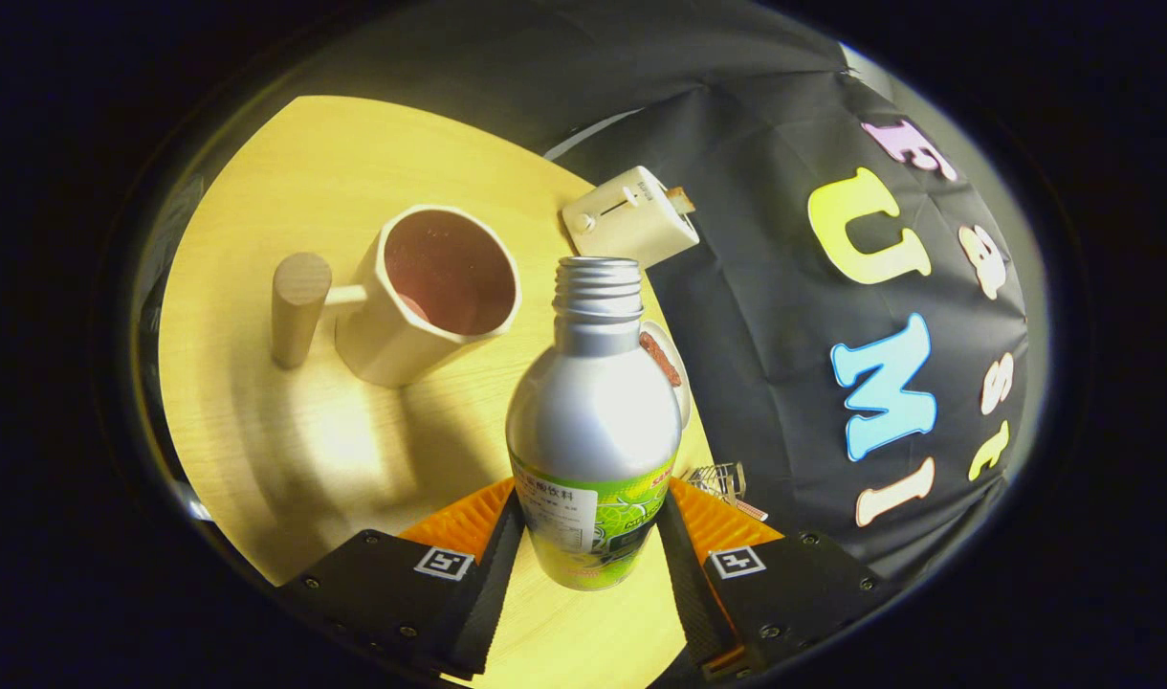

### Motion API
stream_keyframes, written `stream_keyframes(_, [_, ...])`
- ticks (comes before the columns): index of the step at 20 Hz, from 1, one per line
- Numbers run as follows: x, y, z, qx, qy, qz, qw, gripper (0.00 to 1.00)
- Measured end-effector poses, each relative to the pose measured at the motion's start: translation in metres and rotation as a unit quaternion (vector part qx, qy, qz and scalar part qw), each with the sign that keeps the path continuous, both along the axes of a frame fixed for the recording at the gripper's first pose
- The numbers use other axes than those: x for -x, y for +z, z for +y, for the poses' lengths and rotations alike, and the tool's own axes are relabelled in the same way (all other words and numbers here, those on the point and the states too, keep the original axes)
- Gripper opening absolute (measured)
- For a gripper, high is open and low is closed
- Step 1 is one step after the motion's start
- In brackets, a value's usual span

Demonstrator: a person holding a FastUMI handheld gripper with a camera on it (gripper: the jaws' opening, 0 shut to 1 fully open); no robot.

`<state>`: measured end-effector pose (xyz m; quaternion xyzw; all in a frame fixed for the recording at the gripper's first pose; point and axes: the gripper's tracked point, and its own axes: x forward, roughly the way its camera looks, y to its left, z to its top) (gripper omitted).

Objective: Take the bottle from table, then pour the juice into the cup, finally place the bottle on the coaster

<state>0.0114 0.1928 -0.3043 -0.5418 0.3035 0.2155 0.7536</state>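
your gripper [588,536] is clamped on the bottle [593,421]: both fingers press against its lower body, one on each side, right where the glossy green label wraps around it. the ribbed pads [464,522] sit flush against the label. the bottle is smooth brushed metal, silvery, with a rounded shoulder that narrows into a short neck and an open threaded mouth with no cap on it. it looks lifted off the wooden table [287,450], tilted a little with its mouth leaning toward the cup [430,292].

the cup stands beyond the fingers, ahead and to the left of the bottle's mouth, apart from it. it is pale and matte, with faceted sides and a thick rim, and its inside is dark reddish brown. a short peg joins it to a chunky cylindrical wooden handle [298,308] that stands parallel to the cup wall.

the tabletop is light wood with fine straight grain and a curved edge.

just behind the bottle's shoulder you see a round pale disc with a reddish patterned patch [662,359], partly hidden; you cannot tell for sure whether it is the coaster. further back sits a small cream toaster [627,218], boxy with rounded corners, a slider and a knob on its face. by the right finger lies a small wire object [722,477], too tiny to identify.
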Motion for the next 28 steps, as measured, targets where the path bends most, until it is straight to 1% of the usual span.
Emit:
stream_keyframes(6, [-0.006, -0.001, 0.001, 0.056, 0.026, 0.012, 0.998, 0.75])
stream_keyframes(10, [-0.008, -0.001, 0.007, 0.089, 0.051, 0.014, 0.995, 0.75])
stream_keyframes(13, [-0.012, 0.000, 0.009, 0.116, 0.077, 0.021, 0.990, 0.75])
stream_keyframes(16, [-0.014, 0.001, 0.009, 0.141, 0.094, 0.025, 0.985, 0.75])
stream_keyframes(19, [-0.012, 0.002, 0.006, 0.163, 0.102, 0.039, 0.980, 0.75])
stream_keyframes(24, [-0.019, 0.008, 0.008, 0.192, 0.115, 0.042, 0.974, 0.75])
stream_keyframes(28, [-0.027, 0.011, 0.009, 0.214, 0.135, 0.041, 0.967, 0.75])
